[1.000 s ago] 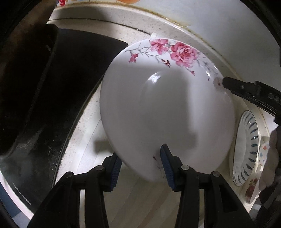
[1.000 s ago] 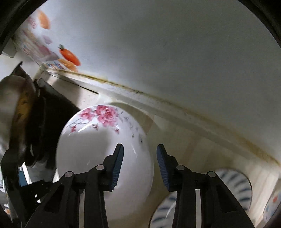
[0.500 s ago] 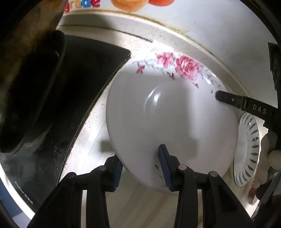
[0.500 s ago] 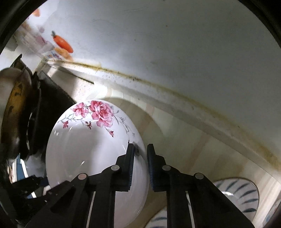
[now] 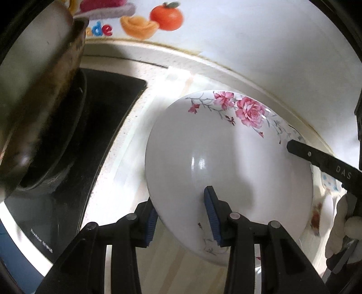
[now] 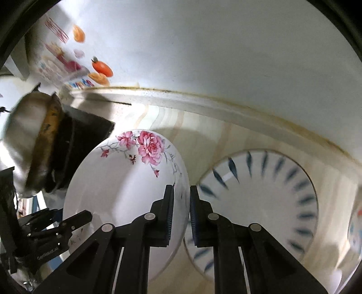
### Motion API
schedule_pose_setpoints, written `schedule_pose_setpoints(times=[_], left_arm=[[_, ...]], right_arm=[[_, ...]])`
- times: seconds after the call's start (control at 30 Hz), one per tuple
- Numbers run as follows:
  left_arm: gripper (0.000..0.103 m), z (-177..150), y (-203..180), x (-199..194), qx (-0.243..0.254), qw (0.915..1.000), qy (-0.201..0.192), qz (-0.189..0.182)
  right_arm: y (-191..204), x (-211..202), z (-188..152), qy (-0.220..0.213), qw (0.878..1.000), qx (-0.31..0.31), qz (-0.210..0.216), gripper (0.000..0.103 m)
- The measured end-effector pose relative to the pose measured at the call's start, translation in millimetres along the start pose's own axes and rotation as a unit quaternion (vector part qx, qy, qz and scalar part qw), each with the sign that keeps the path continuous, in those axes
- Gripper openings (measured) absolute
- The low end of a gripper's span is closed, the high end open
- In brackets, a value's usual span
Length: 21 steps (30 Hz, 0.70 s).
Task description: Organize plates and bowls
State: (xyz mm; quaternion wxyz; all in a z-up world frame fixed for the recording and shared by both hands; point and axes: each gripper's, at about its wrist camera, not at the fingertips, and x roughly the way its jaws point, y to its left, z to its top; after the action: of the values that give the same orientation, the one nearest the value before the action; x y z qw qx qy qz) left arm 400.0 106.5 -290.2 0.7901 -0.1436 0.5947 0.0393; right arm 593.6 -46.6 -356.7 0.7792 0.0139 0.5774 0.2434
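A white plate with pink roses (image 5: 228, 167) is held tilted above the wooden counter by both grippers. My left gripper (image 5: 181, 217) is shut on its near rim, one finger above and one below. My right gripper (image 6: 182, 212) is shut on the opposite rim of the same plate (image 6: 122, 194); its finger also shows in the left wrist view (image 5: 325, 165). A white plate with blue dashes (image 6: 262, 203) lies on the counter just right of the rose plate.
A black stove top (image 5: 74, 140) with a worn metal wok (image 5: 34, 95) stands at the left. A white wall with fruit stickers (image 5: 167, 15) runs along the back. Another patterned dish (image 6: 355, 228) sits at the far right edge of the counter (image 6: 203, 135).
The right gripper closed onto the rose plate's rim. Both grippers then carried the plate, and the blue-dashed plate came closer into the right wrist view.
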Motion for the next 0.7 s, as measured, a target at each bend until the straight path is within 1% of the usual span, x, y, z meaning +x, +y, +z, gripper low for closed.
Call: schedule_pose_setpoints(times=[0.1, 0.17, 0.23, 0.27, 0.37, 0.5, 0.7], left_arm=[[0.037, -17, -12, -17, 0.026, 0.9996, -0.001, -0.01], [0.037, -28, -20, -22, 0.04, 0.999, 0.004, -0.02], [0.037, -45, -28, -28, 0.059, 0.9979, 0.007, -0.024], [0.037, -48, -31, -27, 0.066, 0.9975, 0.008, -0.025], [0.037, -68, -45, -31, 0.09, 0.9952, 0.018, -0.034], [0.037, -89, -62, -20, 0.123, 0.991, 0.037, -0.039], [0.037, -117, -85, -13, 0.161, 0.9848, 0.056, -0.035]], right_arm=[[-5, -32, -27, -0.018, 1.0, 0.021, 0.002, 0.015], [-8, -51, -46, -0.029, 0.999, 0.034, 0.004, 0.015], [-13, -70, -70, -0.037, 0.998, 0.049, 0.006, 0.015], [-14, -76, -81, -0.04, 0.998, 0.056, 0.007, 0.015], [-23, -99, -125, -0.043, 0.996, 0.076, 0.0, 0.015], [-36, -112, -185, -0.033, 0.993, 0.113, 0.002, 0.015], [-57, -105, -262, -0.006, 0.987, 0.162, 0.005, 0.015]])
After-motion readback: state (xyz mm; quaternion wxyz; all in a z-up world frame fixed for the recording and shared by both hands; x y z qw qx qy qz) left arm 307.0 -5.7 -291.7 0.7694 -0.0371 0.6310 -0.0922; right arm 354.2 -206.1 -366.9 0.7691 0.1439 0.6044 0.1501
